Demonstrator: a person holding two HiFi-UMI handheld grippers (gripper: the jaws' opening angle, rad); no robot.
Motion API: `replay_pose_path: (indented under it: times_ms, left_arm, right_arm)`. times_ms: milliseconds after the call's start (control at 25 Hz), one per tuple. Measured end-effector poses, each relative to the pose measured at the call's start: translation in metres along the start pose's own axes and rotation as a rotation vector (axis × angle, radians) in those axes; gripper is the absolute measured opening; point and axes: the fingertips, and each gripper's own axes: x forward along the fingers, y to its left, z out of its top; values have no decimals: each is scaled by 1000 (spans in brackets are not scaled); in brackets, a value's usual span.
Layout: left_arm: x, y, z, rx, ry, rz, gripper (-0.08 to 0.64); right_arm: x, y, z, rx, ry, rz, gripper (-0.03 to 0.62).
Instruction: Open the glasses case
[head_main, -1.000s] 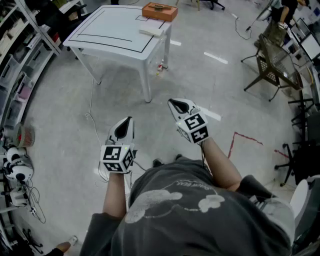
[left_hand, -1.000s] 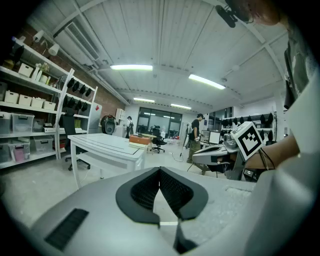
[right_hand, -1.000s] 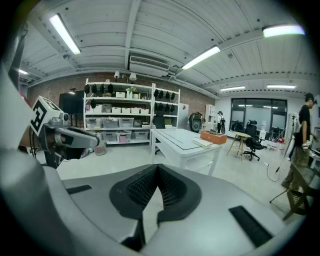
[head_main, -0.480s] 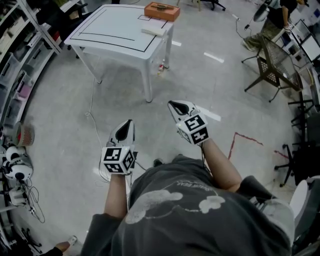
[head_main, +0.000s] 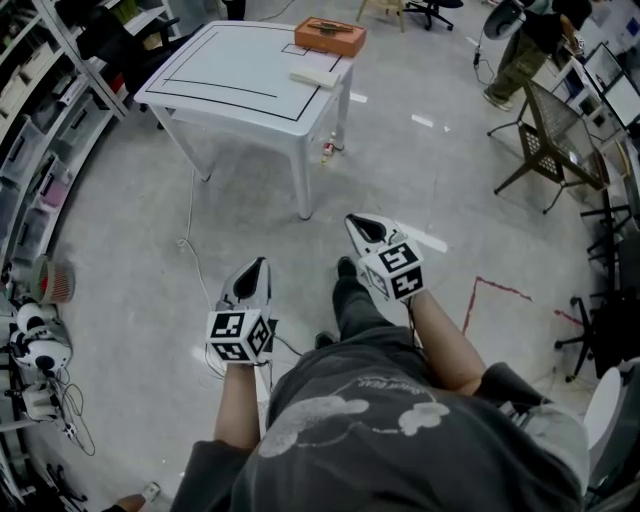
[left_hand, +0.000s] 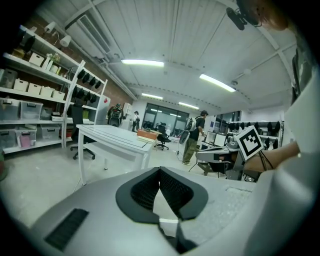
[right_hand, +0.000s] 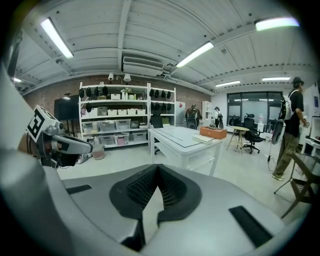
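Note:
A white table stands across the floor ahead of me. On its far right corner sits an orange-brown box, with a pale flat case just in front of it. Both also show in the right gripper view, the box and the pale case; the left gripper view shows the box. My left gripper and right gripper are held out at waist height, far short of the table. Both are shut and empty, with the jaw tips meeting in the left gripper view and the right gripper view.
Shelving with bins lines the left side. A cable trails on the floor near the table leg. Metal chairs and desks stand at the right, where a person is standing. Red tape marks the floor.
The table and floor have slid down the head view as the person steps towards the table, one foot now forward. The left gripper has sunk slightly. Both stay shut.

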Motion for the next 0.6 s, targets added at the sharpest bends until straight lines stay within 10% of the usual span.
replay_pose_path:
  times_ms: [600]
  left_arm:
    - [96,61,53,0,10,57,3]
  right_arm:
    - [122,-67,45,-6,-15,76,0]
